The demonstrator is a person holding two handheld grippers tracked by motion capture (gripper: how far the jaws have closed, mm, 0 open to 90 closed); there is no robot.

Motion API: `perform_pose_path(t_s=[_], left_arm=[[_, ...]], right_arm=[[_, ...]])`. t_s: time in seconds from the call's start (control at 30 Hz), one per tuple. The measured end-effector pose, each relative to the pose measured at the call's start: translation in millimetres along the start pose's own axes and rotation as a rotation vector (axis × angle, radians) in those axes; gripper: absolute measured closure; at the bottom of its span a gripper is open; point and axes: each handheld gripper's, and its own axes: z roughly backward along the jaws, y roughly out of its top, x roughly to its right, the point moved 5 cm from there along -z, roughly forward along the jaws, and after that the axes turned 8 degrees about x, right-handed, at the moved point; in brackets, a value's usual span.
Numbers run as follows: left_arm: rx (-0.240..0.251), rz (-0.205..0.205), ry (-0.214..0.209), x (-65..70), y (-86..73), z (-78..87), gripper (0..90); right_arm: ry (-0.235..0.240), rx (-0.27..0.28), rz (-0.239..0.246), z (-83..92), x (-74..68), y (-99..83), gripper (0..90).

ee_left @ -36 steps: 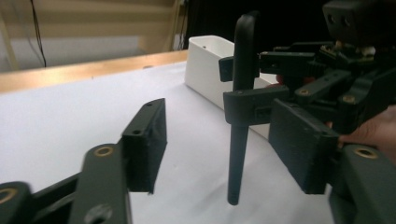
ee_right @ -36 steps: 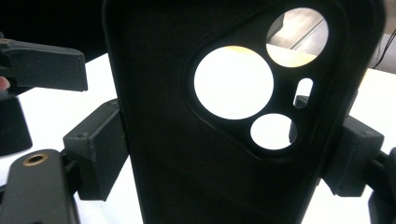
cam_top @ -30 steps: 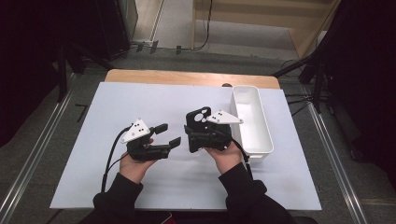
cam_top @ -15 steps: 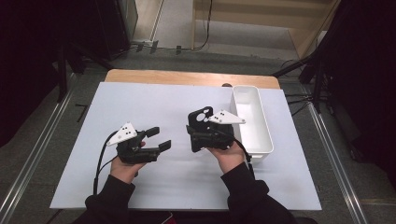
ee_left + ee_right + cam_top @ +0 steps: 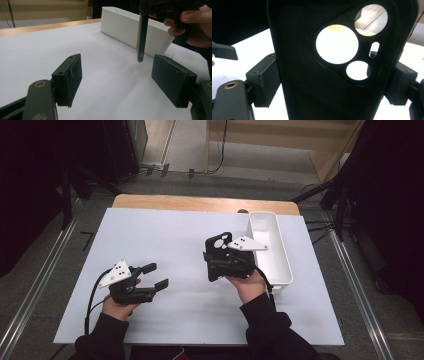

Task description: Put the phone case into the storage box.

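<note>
One black phone case (image 5: 220, 256) stands upright, long axis vertical, clamped in the right hand-held gripper (image 5: 223, 262), well right of the wide-open, empty left hand-held gripper (image 5: 155, 276), beside the white bin (image 5: 272, 251)

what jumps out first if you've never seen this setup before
First comes the black phone case with its round camera cut-outs, held upright above the middle of the white table, clamped in the right tool. Just to its right stands a long white bin. At lower left the left tool hangs open with nothing between its pads.
</note>
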Motion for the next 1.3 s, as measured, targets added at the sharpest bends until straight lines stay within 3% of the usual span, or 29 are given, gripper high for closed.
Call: perform_pose_path(t_s=[0.2, 0.57, 0.77, 1.3], left_arm=[[-0.028, -0.008, 0.023, 0.3, -5.3, 8.7, 24.2], [-0.018, 0.002, 0.040, 3.5, -6.0, 19.9, 24.2], [-0.014, 0.005, 0.040, 3.8, -5.4, 21.2, 24.3], [-0.018, 0.017, 0.049, 3.5, -7.4, 25.2, 24.3]], right_arm=[[0.006, 0.005, -0.001, 1.9, 3.5, 6.6, 13.4], [0.023, 0.018, -0.020, 6.9, 19.2, 26.3, 13.4], [0.010, 0.023, -0.022, 8.5, 34.7, 34.3, 13.5], [-0.014, 0.060, -0.036, 26.1, 56.9, 59.8, 13.5]])
